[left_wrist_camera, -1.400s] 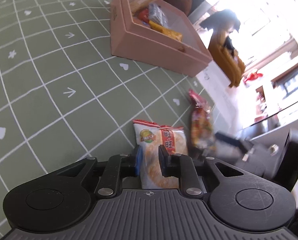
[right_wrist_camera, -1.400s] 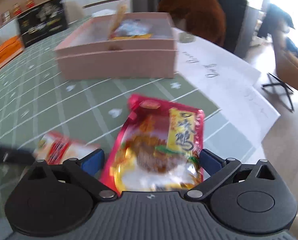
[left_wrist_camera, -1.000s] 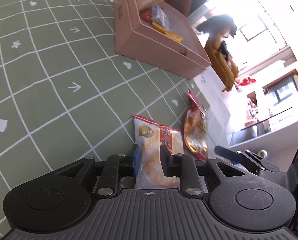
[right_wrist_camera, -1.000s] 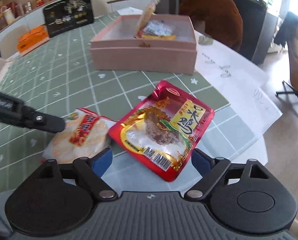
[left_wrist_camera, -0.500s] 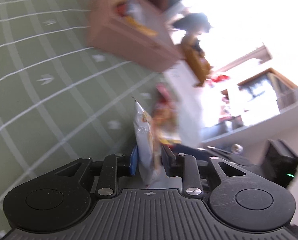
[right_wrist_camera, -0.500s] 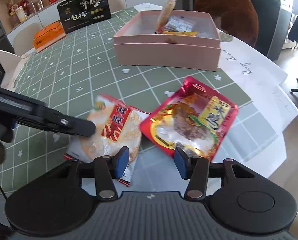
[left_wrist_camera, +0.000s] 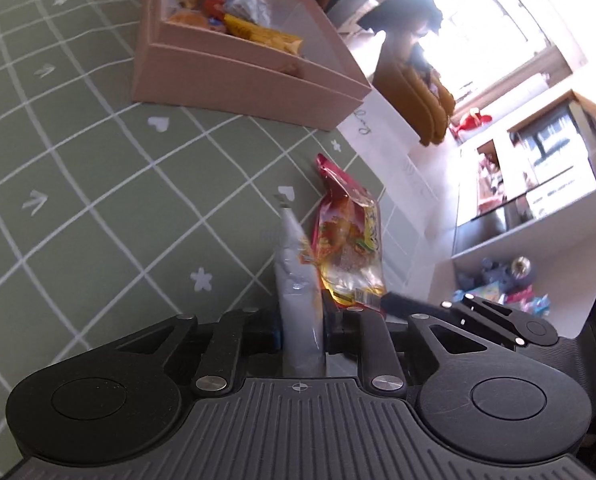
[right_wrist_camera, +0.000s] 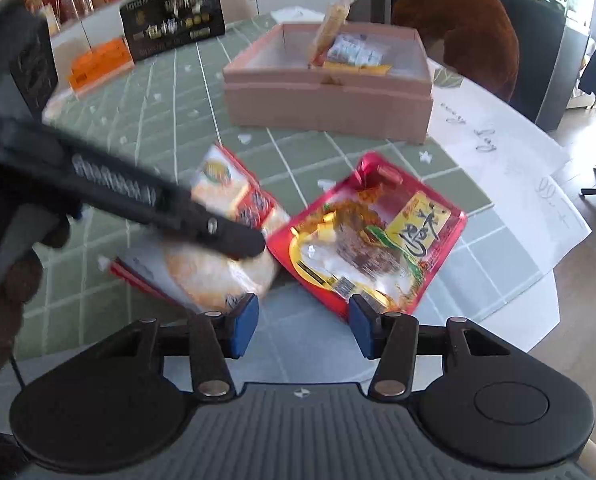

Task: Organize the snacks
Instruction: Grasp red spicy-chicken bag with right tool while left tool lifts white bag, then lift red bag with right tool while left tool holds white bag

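Left gripper [left_wrist_camera: 302, 326] closing on cracker packet [left_wrist_camera: 298, 280] (edge-on), pink box [left_wrist_camera: 234, 80] well apart

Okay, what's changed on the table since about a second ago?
The left tool closed on the white rice-cracker packet and tipped it up on edge. The right tool narrowed its jaws, nothing between them. The red foil snack pouch and pink box stayed put.

Rice-cracker pack [right_wrist_camera: 222, 248] left of meat pouch [right_wrist_camera: 373, 240] on table mat [right_wrist_camera: 170, 120], box [right_wrist_camera: 329, 92] behind
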A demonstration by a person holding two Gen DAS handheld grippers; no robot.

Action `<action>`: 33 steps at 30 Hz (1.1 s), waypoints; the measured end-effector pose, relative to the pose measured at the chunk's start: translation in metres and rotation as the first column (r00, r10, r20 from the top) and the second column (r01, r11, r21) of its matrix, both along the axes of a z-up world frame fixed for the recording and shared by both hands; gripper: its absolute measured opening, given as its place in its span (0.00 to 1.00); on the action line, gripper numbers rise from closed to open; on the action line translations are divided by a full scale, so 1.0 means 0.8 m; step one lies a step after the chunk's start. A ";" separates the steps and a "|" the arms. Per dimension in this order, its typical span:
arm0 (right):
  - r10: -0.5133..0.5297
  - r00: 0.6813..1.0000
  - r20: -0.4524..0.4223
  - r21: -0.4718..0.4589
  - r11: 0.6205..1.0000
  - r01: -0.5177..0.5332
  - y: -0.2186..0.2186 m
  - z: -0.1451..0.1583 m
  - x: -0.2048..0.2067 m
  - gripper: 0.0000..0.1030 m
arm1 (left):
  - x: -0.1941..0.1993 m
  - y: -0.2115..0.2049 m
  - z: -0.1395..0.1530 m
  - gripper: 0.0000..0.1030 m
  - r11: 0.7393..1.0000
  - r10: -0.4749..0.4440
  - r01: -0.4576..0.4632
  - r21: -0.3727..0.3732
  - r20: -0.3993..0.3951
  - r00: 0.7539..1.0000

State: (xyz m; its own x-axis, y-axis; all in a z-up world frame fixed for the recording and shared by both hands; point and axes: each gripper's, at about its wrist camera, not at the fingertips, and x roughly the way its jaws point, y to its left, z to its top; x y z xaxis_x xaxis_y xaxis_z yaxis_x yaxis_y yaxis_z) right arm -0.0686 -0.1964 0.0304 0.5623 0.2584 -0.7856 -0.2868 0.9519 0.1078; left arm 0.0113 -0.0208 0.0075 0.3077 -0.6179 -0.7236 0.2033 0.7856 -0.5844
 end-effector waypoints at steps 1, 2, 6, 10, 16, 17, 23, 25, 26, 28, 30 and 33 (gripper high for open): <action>-0.009 1.000 0.011 0.026 1.000 0.009 -0.006 0.006 -0.001 0.55 | -0.004 0.008 0.004 0.20 1.000 0.019 -0.020 0.003 0.009 1.000; -0.032 0.999 0.022 0.053 0.998 0.031 -0.013 0.011 0.001 0.66 | -0.009 0.016 0.010 0.20 0.999 0.038 -0.039 0.026 0.032 0.999; -0.210 0.978 0.001 0.087 0.974 0.209 -0.045 0.012 0.026 0.75 | -0.022 0.035 0.035 0.20 0.979 0.103 -0.120 0.166 0.104 0.989; -0.383 0.915 -0.127 0.129 0.908 0.398 -0.069 -0.010 0.064 0.78 | -0.026 0.044 0.043 0.20 0.966 0.124 -0.149 0.211 0.125 0.984; -0.385 0.913 -0.135 0.183 0.896 0.405 -0.041 -0.008 0.088 0.81 | -0.027 0.044 0.036 0.20 0.960 0.128 -0.149 0.236 0.103 0.986; -0.382 0.916 -0.124 0.159 0.903 0.398 -0.034 -0.010 0.092 0.84 | -0.027 0.043 0.036 0.20 0.959 0.129 -0.150 0.239 0.102 0.986; -0.414 0.909 -0.044 0.097 0.904 0.416 -0.019 -0.025 0.114 0.94 | -0.029 0.044 0.032 0.20 0.959 0.129 -0.145 0.245 0.082 0.988; -0.320 0.947 -0.011 0.048 0.946 0.320 -0.009 -0.026 0.114 0.92 | -0.029 0.045 0.031 0.20 0.959 0.131 -0.146 0.241 0.077 0.988; -0.270 0.963 0.005 0.021 0.963 0.270 -0.003 -0.027 0.109 0.91 | -0.029 0.046 0.031 0.20 0.960 0.132 -0.147 0.240 0.075 0.988; -0.166 0.986 0.025 -0.011 0.986 0.167 0.007 -0.028 0.094 0.89 | -0.029 0.047 0.031 0.20 0.960 0.135 -0.148 0.237 0.071 0.988; -0.099 0.994 0.035 -0.028 0.995 0.100 0.011 -0.029 0.078 0.89 | -0.029 0.048 0.030 0.20 0.960 0.137 -0.150 0.236 0.070 0.988; -0.057 0.997 0.054 -0.048 0.997 0.060 0.007 -0.032 0.060 0.92 | -0.029 0.047 0.028 0.20 0.960 0.136 -0.147 0.237 0.065 0.989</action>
